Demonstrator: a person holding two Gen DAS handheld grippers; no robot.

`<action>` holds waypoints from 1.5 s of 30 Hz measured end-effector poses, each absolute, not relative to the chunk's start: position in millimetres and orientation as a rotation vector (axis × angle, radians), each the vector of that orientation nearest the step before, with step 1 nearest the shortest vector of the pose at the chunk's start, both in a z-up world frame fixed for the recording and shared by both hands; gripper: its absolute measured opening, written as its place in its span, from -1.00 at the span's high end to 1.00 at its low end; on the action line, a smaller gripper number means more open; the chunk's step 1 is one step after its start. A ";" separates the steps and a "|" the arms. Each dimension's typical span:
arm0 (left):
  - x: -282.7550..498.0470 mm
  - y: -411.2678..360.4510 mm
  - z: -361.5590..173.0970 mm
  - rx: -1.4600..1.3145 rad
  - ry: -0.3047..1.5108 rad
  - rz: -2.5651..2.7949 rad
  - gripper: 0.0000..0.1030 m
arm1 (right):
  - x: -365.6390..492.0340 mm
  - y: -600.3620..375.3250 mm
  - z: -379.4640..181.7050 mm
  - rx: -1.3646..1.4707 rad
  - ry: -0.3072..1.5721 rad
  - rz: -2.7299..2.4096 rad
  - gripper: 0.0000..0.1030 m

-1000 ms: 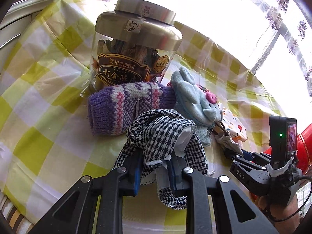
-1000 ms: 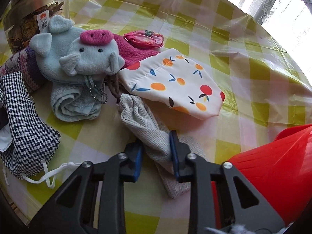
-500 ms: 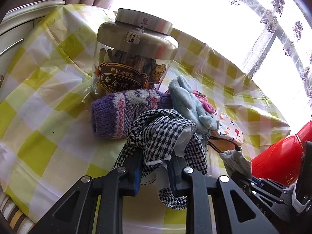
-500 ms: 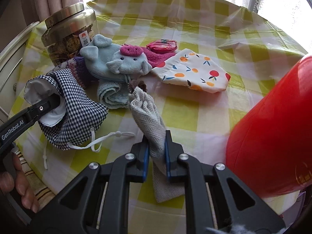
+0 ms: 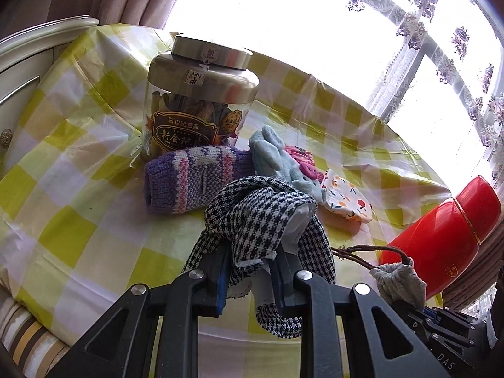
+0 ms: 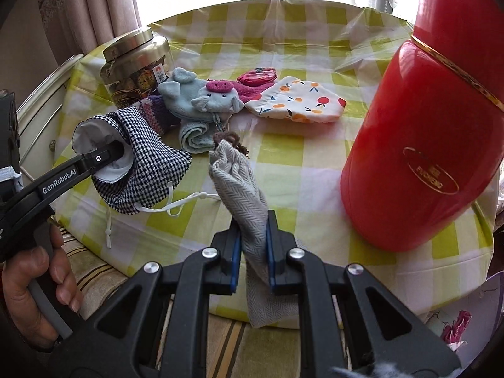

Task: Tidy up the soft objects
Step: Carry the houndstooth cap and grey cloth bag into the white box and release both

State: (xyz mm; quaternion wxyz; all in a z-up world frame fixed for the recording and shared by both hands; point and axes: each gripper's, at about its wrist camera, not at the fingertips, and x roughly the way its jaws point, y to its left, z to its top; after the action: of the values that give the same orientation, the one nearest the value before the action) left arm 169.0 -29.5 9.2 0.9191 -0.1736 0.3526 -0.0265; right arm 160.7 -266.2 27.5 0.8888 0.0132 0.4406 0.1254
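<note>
On the checked tablecloth [image 6: 283, 151], left to right:
Person's hand [image 6: 34, 280]: at the far left of the right wrist view, wrapped round the handle of the left tool.
Left gripper [image 5: 250, 271]: clenched on the rim of the houndstooth pouch [image 6: 151, 170], one finger inside its white lining; the pouch hangs clear of the table near the front edge, white drawstrings dangling below it.
Jar [image 5: 198, 107]: metal-lidded, upright at the back left, dried pieces inside.
Striped knit piece [image 5: 192, 179]: purple, pink and white, lying against the jar's foot.
Blue plush animal [image 6: 204, 100]: pink snout, lying over a rolled pale-blue towel [image 6: 195, 135], touching the knit piece.
Pink pouch [image 6: 256, 77]: small, just behind the plush.
Fruit-print pouch [image 6: 299, 104]: flat on the cloth, right of the plush.
Right gripper [image 6: 253, 252]: jaws have just been closing and now pinch the grey herringbone pouch [image 6: 242, 189] at mid-length; it is lifted off the table, brown cord at its gathered top, its bottom hanging below the pads.
Red flask [image 6: 422, 145]: large, upright at the right edge, apart from the soft things.
</note>
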 end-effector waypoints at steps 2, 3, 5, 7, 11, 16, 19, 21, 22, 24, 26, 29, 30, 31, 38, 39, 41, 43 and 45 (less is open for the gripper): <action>162.6 -33.5 11.5 -0.357 0.721 -0.070 0.54 | 152.5 -273.3 29.8 0.038 0.912 0.257 0.68; 159.8 -35.1 13.0 -0.357 0.718 -0.078 0.54 | 148.2 -276.7 31.1 0.041 0.910 0.255 0.68; 153.2 -38.8 16.3 -0.358 0.712 -0.094 0.54 | 140.4 -283.6 33.0 0.048 0.907 0.250 0.68; 147.0 -44.6 20.5 -0.351 0.705 -0.114 0.54 | 132.3 -291.2 35.5 0.055 0.903 0.244 0.68; 136.8 -56.3 27.9 -0.338 0.694 -0.156 0.54 | 115.2 -307.6 40.8 0.067 0.893 0.226 0.68; 123.0 -73.7 34.5 -0.327 0.693 -0.213 0.54 | 96.2 -331.9 47.3 0.092 0.881 0.195 0.68; 116.3 -87.0 38.0 -0.317 0.698 -0.252 0.54 | 86.1 -345.9 51.8 0.103 0.870 0.177 0.68; 111.6 -96.1 40.5 -0.305 0.700 -0.277 0.54 | 79.0 -355.7 54.4 0.110 0.862 0.163 0.68; 109.5 -100.8 41.7 -0.300 0.701 -0.289 0.54 | 75.6 -360.7 55.2 0.113 0.859 0.155 0.68; 105.6 -109.7 44.1 -0.293 0.705 -0.314 0.54 | 69.4 -371.1 56.4 0.121 0.857 0.139 0.68; 102.2 -119.0 45.7 -0.286 0.709 -0.338 0.54 | 61.8 -382.8 56.7 0.132 0.856 0.120 0.68; 97.1 -134.1 47.4 -0.278 0.720 -0.374 0.54 | 50.5 -401.7 56.7 0.153 0.855 0.094 0.68; 95.0 -139.6 47.9 -0.274 0.724 -0.387 0.54 | 47.0 -408.7 56.9 0.160 0.856 0.084 0.68; 92.6 -145.5 48.1 -0.269 0.729 -0.401 0.54 | 43.2 -415.3 56.7 0.168 0.855 0.074 0.68; 73.7 -194.3 49.2 -0.209 0.757 -0.515 0.54 | 20.3 -460.1 56.7 0.211 0.844 -0.012 0.68; 71.2 -201.0 49.4 -0.202 0.761 -0.532 0.54 | 17.1 -466.2 56.9 0.215 0.842 -0.024 0.68; 65.3 -214.0 49.6 -0.190 0.771 -0.565 0.54 | 12.4 -476.6 57.4 0.220 0.838 -0.049 0.68; 59.3 -227.3 48.9 -0.173 0.782 -0.595 0.54 | 6.8 -487.0 58.4 0.225 0.830 -0.074 0.68; 53.6 -240.2 48.4 -0.158 0.792 -0.627 0.54 | 2.2 -495.9 59.4 0.226 0.822 -0.098 0.68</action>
State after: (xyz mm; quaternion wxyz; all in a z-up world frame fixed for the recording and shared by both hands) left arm 53.6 -240.2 48.4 0.8721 -0.0757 0.3791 -0.3001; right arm 2.2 -495.9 59.4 0.9094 0.1094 0.3985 -0.0477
